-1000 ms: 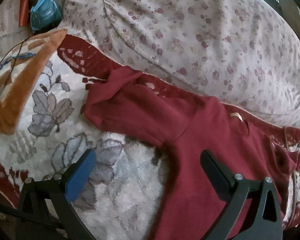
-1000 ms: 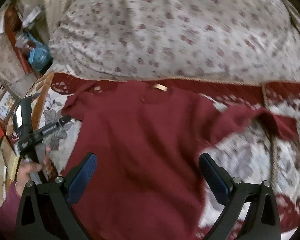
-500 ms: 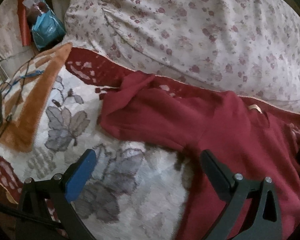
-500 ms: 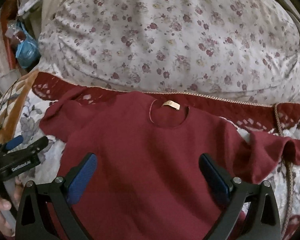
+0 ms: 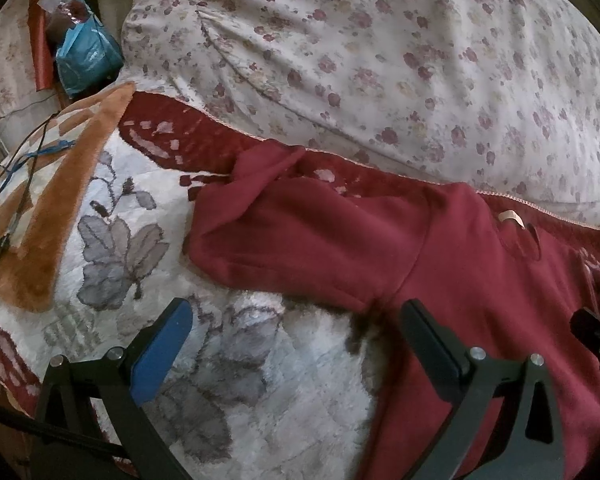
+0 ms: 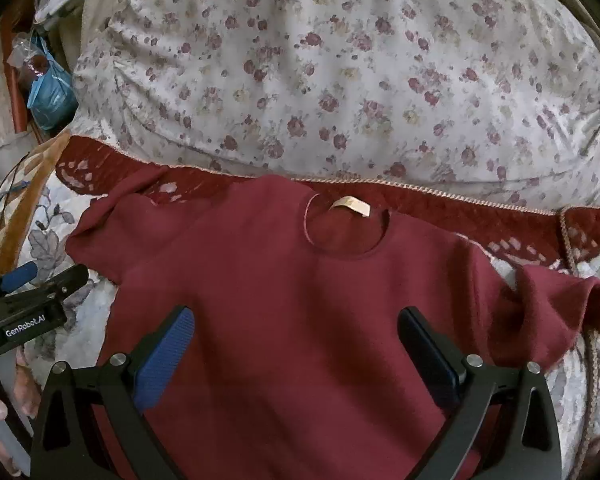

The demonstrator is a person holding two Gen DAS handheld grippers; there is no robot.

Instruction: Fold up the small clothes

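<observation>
Left wrist view: left tool (image 5: pixel 296 344) wide open, holding nothing, hovering above the blanket (image 5: pixel 112 216) near the armpit of the shirt (image 5: pixel 480 280). One blue pad over pale blanket, the other finger over red cloth. Left sleeve (image 5: pixel 284 232) lies spread out to the side, its cuff end rumpled and partly turned over itself near the dark red blanket border. Neck label (image 5: pixel 510 216) visible far right. Flowered duvet (image 5: pixel 380 60) bunched behind. Blue bag (image 5: pixel 86 60) and some cables (image 5: pixel 16 168) at the far left edge of the bed.

Right wrist view: right tool (image 6: pixel 296 348) also wide open and empty, centred over the chest of the shirt (image 6: pixel 300 300). Shirt lies face up, flat across the body, neckline (image 6: pixel 344 232) and label (image 6: pixel 350 206) toward the duvet (image 6: pixel 340 60). Right sleeve (image 6: pixel 560 300) out to the side, end curled up. Left sleeve (image 6: pixel 112 232) out the other way. The left tool (image 6: pixel 32 280) shows at the left margin, with the person's hand (image 6: pixel 0 412) on its handle.

Progress, judged: shirt laid out and roughly smoothed only. No fold made yet; both sleeves unfolded, body not doubled. Left to do: flatten cuffs, bring sleeves in, fold body
</observation>
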